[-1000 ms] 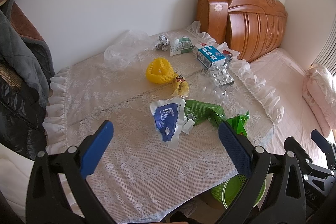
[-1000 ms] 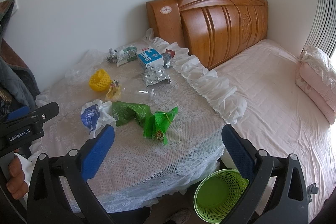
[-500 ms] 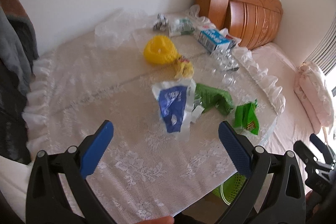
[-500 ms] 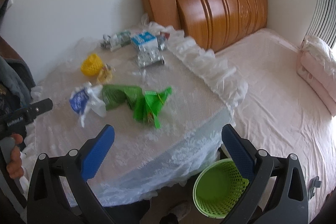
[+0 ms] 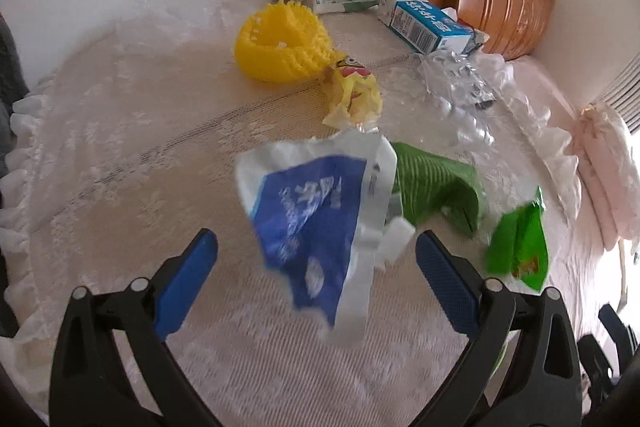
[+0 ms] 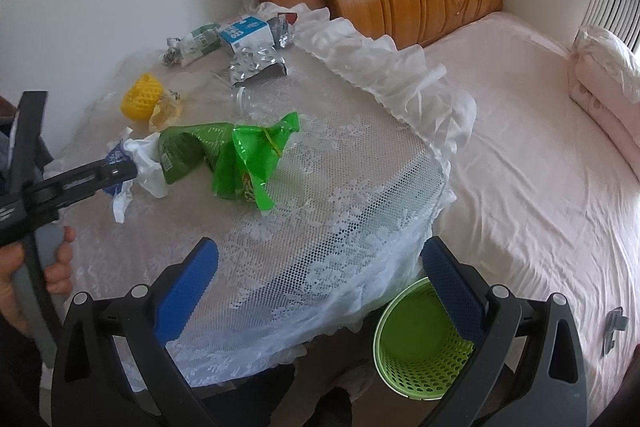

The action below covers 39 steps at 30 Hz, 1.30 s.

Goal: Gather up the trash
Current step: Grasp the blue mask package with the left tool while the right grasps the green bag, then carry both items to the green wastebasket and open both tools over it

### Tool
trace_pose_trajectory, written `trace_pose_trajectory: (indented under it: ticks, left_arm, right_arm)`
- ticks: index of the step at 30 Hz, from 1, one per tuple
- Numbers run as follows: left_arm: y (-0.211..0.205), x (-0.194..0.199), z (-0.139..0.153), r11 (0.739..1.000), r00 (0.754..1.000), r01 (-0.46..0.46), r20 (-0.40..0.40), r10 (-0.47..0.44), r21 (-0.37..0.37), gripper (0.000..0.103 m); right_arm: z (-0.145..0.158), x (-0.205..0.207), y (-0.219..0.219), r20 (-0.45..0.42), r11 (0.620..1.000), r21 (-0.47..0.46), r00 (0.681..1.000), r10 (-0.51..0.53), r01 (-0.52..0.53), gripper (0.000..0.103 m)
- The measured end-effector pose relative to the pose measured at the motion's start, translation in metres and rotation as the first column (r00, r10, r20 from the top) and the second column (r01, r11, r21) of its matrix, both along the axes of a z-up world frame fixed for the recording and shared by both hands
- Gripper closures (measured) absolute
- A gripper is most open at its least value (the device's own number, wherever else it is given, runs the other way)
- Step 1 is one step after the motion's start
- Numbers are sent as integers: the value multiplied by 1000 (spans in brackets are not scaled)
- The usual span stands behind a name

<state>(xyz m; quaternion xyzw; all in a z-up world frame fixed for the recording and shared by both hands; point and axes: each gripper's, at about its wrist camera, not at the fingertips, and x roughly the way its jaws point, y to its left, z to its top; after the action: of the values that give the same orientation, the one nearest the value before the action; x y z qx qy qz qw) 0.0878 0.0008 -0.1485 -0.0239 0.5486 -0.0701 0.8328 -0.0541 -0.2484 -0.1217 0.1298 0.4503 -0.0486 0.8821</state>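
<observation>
Now | left tongs (image 5: pixel 316 251) closing, astride blue-white wrapper (image 5: pixel 316 211) | untouched

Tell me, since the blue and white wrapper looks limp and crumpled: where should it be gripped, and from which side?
Probably from above, at the blue and white wrapper where its crumpled body bunches highest off the lace tablecloth. Its near end lies as a thin flat strip with little to pinch. The left hand-held gripper already straddles it, jaws closing, pads not yet touching. Avoid the far edge, which touches the green wrapper.

A crumpled blue-and-white wrapper (image 5: pixel 316 211) is seen lying on the lace tablecloth (image 5: pixel 120 155), touching a green striped bag (image 5: pixel 436 187); a green snack packet (image 5: pixel 520 247) lies beside. A green mesh wastebasket (image 6: pixel 420 343) stands below.
</observation>
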Motion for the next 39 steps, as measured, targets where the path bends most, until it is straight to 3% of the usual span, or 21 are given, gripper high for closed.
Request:
trace_pose_trajectory:
  ticks: [2, 4, 12, 18, 22, 24, 25, 33, 36, 39]
  left_arm:
    - [-1, 6, -7, 1000, 1000, -9, -16, 9, -8, 24]
    - [2, 10, -14, 999, 999, -14, -46, 12, -33, 41]
    - [17, 11, -13, 998, 999, 44, -25, -45, -49, 49]
    - [39, 7, 2, 993, 994, 106, 6, -106, -51, 52]
    - [53, 1, 11, 988, 989, 148, 29, -147, -41, 52]
    - [60, -1, 15, 986, 986, 163, 34, -161, -45, 52]
    - [63, -2, 17, 985, 986, 167, 36, -166, -44, 52]
    - [58, -27, 37, 965, 962, 261, 82, -260, 5, 52]
    - [38, -42, 49, 945, 940, 326, 101, -325, 4, 52]
    - [1, -64, 59, 910, 904, 415, 122, -410, -16, 52]
  right_arm:
    - [0, 5, 3, 14, 1000, 4, 1000, 2, -2, 2]
    - [-2, 11, 5, 11, 1000, 6, 1000, 0, 0, 2]
    - [-14, 55, 21, -1, 994, 105, 999, -36, 36, 2]
    - [-39, 94, 42, -56, 995, 49, 995, -81, 84, 3]
    - [-50, 98, 38, -84, 992, 34, 989, -118, 122, 24]
    - [-53, 99, 36, -89, 991, 56, 989, -118, 123, 42]
    - [-55, 97, 35, -96, 990, 65, 989, -116, 122, 47]
    - [-46, 72, 20, -61, 977, 171, 991, -119, 128, 48]
    - [-30, 43, 4, -25, 968, 207, 990, -137, 139, 48]
    - [-11, -8, -24, -9, 969, 159, 981, -192, 191, 48]
